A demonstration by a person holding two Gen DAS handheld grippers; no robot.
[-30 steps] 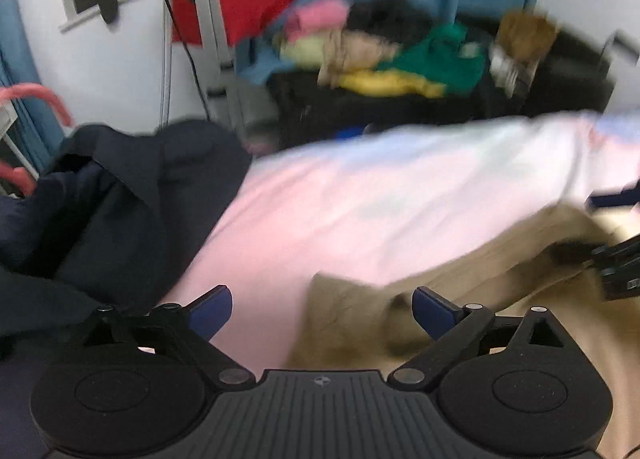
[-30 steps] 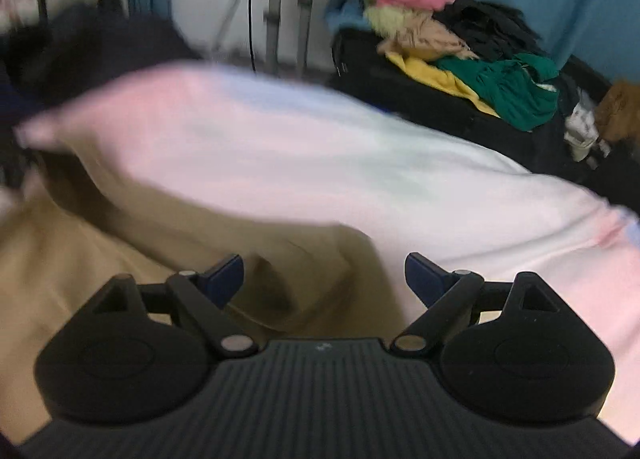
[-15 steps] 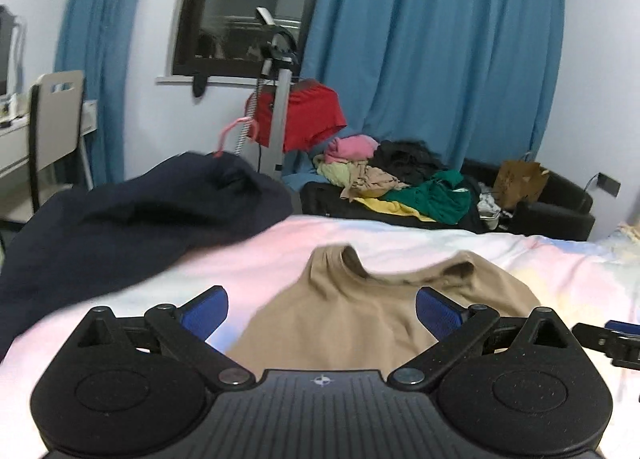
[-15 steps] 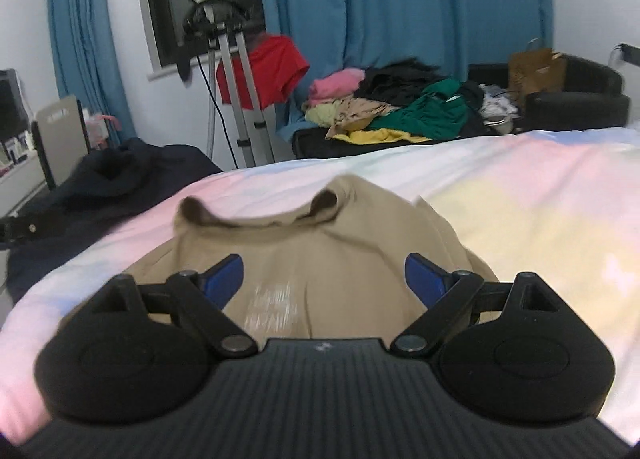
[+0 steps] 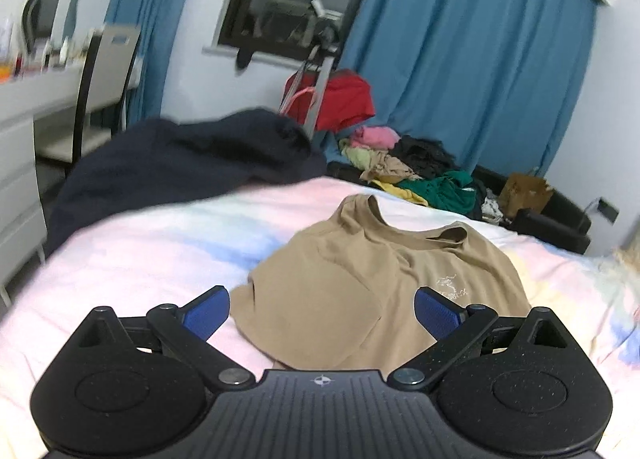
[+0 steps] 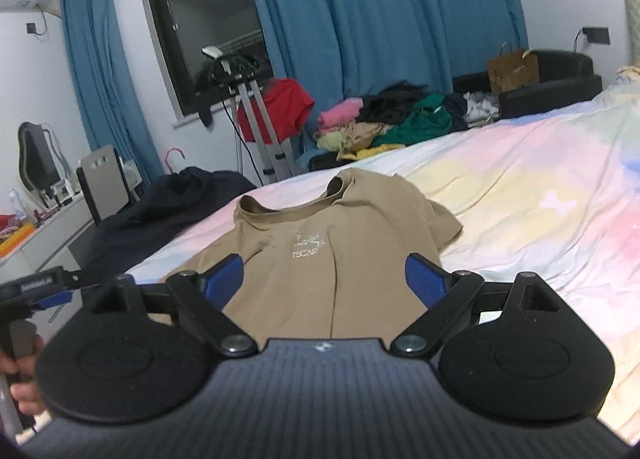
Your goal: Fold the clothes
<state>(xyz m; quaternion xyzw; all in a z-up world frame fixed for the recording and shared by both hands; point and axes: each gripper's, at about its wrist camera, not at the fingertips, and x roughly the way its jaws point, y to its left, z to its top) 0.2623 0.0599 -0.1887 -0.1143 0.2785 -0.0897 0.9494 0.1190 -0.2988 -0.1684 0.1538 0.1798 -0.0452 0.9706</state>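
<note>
Both my tongs, left [image 5: 322, 309] and right [image 6: 323, 279], stand apart and empty. Left to right: dark jacket [image 5: 180, 163] at the bed's [image 6: 520, 199] left edge, tan shirt [image 6: 320, 243] spread mid-frame, bare sheet at right. My tongs hide the shirt's hem.

Soft tan cloth shirt [image 6: 320, 259] just ahead of the right gripper [image 6: 324, 279], matt, a bit wrinkled, with a pale print. Under it, smooth pastel cloth bedsheet [image 6: 540, 211], lightly creased. Left of the left gripper [image 5: 322, 313], a dark matt cloth heap [image 5: 180, 163]. Black plastic gripper bodies, grainy and dull; blue fingers [image 5: 206, 313] smooth. Far ahead, blue cloth curtains [image 6: 380, 19] in folds, shiny metal stand [image 6: 260, 131], brown paper bag [image 6: 512, 71], glossy black sofa [image 6: 560, 79].
</note>
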